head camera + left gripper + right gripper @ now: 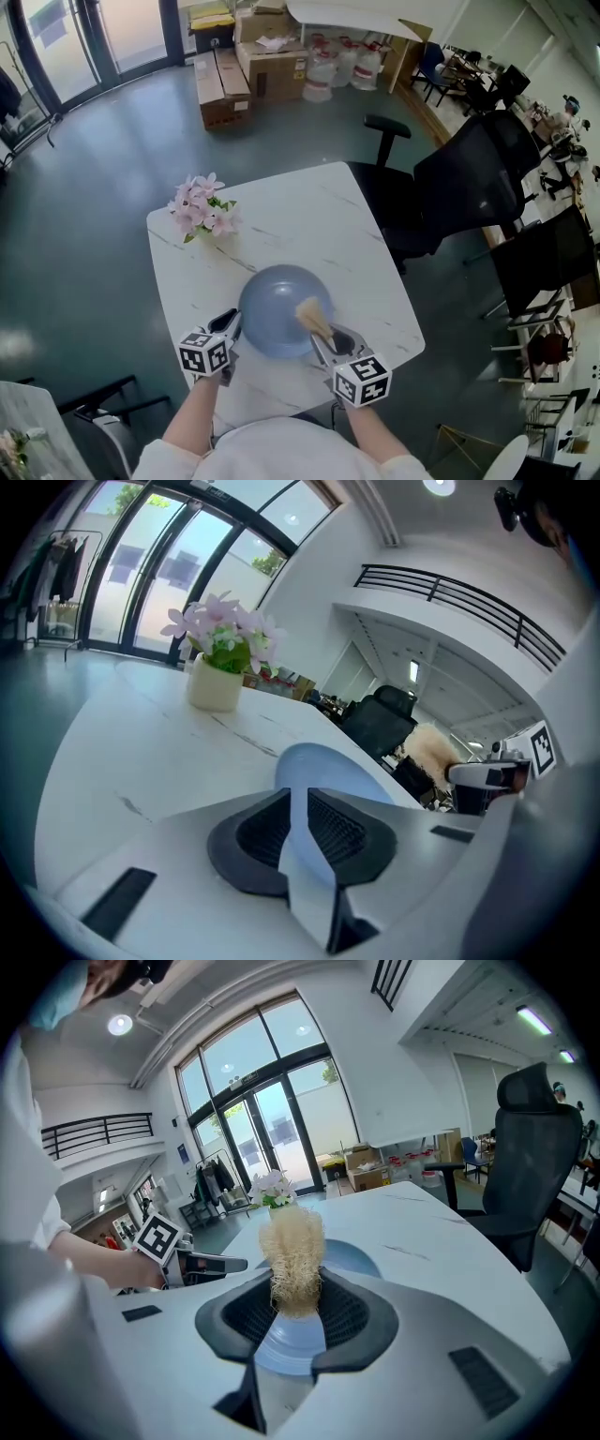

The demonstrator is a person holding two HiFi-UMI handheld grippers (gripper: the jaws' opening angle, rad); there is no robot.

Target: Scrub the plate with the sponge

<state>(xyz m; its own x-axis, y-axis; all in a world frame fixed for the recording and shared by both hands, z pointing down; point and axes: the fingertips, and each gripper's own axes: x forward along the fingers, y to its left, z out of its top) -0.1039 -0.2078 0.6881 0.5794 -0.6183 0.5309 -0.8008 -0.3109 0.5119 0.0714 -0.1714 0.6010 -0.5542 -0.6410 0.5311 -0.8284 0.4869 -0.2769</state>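
Leftward, left gripper [302,810] closed on the rim of the plate [277,295]; right gripper [298,1290] clamped on the sponge [292,1246], over the plate.

The left arm [192,417] and right arm [367,429] are reaching forward side by side, both grippers tilting downward. The left gripper [234,321] is clamping the plate's [281,291] near rim. The right gripper [322,339] is pinching the sponge [314,319].
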